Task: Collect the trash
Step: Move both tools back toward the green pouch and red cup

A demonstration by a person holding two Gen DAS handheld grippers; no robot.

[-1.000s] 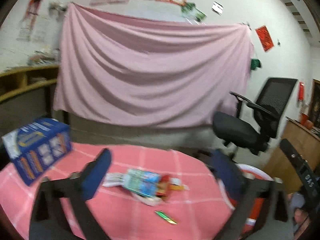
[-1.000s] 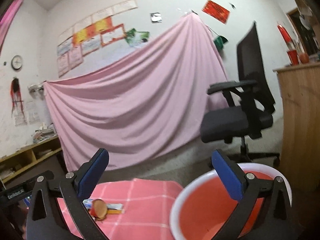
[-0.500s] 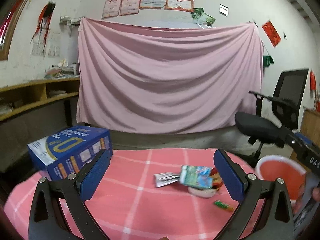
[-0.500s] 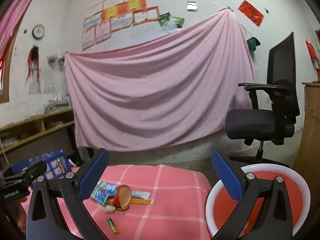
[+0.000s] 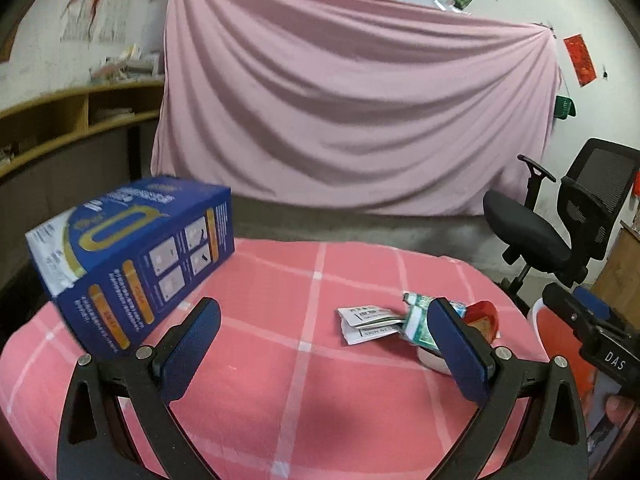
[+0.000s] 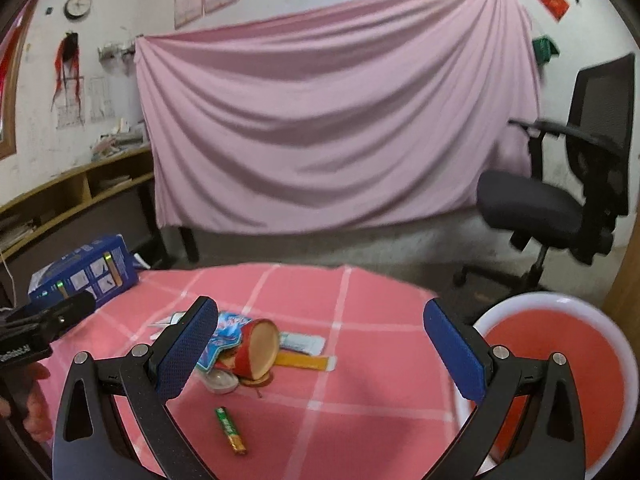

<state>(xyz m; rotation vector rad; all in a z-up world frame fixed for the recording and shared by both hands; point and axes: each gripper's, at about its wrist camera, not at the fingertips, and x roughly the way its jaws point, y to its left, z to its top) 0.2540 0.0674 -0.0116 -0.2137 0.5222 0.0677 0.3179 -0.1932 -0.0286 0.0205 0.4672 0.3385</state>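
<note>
both grippers, left (image 5: 323, 344) and right (image 6: 320, 343), hang over the near edge of the pink checked table (image 5: 280, 280) with jaws spread wide and nothing in them, looks like lining up for a first grab. closest trash is the green wrapper stick (image 6: 231, 436), then the pile: tipped red cup (image 6: 256, 350), blue packet (image 6: 224, 336), paper slips (image 5: 366, 320). red bin (image 6: 560, 364) sits just off the table's right edge, handy for drops. blue box (image 5: 132, 264) is far left, probably not trash.
</note>
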